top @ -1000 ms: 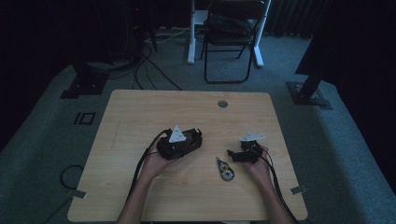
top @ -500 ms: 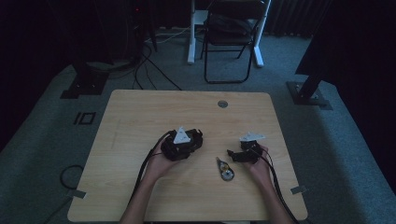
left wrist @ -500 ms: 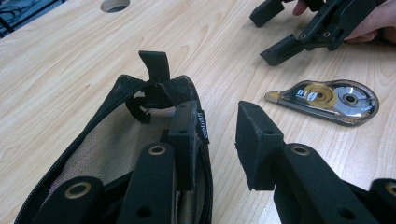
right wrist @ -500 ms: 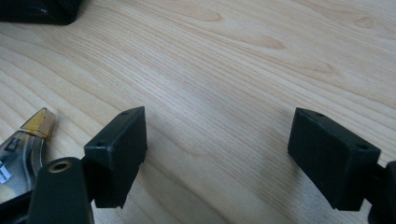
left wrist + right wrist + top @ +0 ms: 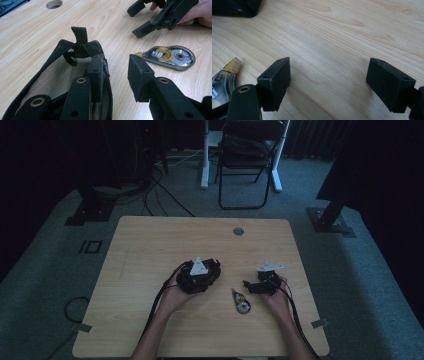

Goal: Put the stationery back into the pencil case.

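Note:
A black mesh zip pouch [image 5: 47, 75] lies on the wooden table [image 5: 150, 250] under my left gripper [image 5: 212, 271]. In the left gripper view the pouch's zipped rim rests against the inner face of the left jaw. The right jaw stands apart from it, with bare table in the gap. The left gripper [image 5: 117, 65] has just been opening and is open. A clear correction tape roller [image 5: 242, 302] [image 5: 170, 56] lies between the two hands. My right gripper [image 5: 248, 286] [image 5: 329, 75] [image 5: 140, 20] rests low over the table, open, with nothing between its pads. The roller's tip [image 5: 232, 65] sits just left of it.
A round cable hole [image 5: 238, 231] [image 5: 54, 3] sits near the table's far edge. A folding chair [image 5: 250, 160] and stand legs are on the floor beyond. Cables trail from both grippers toward the near edge.
The left gripper has edged slightly to the right on the pouch and turned a little. The right gripper and the tape roller have stayed put.

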Demonstrator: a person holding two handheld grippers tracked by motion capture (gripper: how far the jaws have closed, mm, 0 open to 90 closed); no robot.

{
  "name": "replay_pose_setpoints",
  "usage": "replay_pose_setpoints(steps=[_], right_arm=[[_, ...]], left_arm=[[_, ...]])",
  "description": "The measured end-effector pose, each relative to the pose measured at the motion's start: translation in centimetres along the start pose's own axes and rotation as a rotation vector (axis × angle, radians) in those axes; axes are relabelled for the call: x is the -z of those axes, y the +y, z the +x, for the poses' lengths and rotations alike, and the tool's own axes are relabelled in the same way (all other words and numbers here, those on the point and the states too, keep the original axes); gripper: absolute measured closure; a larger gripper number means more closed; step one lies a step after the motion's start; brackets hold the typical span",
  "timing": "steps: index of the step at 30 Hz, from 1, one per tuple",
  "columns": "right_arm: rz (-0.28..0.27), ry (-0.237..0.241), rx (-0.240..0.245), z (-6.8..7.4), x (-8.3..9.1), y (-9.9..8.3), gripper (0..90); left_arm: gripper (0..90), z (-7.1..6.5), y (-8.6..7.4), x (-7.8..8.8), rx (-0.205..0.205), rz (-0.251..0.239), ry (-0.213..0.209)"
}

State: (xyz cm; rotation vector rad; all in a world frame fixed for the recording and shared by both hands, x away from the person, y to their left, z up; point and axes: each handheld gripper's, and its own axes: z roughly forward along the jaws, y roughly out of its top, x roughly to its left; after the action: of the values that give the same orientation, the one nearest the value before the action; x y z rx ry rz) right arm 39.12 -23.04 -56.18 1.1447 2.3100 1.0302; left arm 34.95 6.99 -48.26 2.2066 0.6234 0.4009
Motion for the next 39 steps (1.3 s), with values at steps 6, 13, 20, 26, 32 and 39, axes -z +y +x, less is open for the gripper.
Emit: replay_pose_setpoints(steps=[6,13,20,26,32,39], right_arm=[[0.000,0.000,0.000,0.0,0.0,0.0,19.8],[0.000,0.000,0.000,0.0,0.0,0.0,19.8],[0.000,0.000,0.000,0.0,0.0,0.0,19.8],[0.000,0.005,0.003,0.0,0.1,-0.1,19.6],[0.005,0.014,0.005,0.2,0.8,-0.7,19.8],[-0.003,0.022,0.041,1.0,3.0,-1.6,19.8]], left_arm=[[62.6,-0.2,0.1,0.1,-0.003,0.000,0.017],[57.1,-0.6,0.5,0.7,-0.012,-0.025,0.045],[64.8,-1.7,0.9,0.3,-0.034,-0.036,0.002],[67.6,-2.2,1.0,-0.7,-0.035,-0.016,-0.023],[68.4,-2.6,0.9,-1.7,-0.035,0.000,-0.043],[68.6,-3.1,0.6,-2.5,-0.036,0.018,-0.061]])
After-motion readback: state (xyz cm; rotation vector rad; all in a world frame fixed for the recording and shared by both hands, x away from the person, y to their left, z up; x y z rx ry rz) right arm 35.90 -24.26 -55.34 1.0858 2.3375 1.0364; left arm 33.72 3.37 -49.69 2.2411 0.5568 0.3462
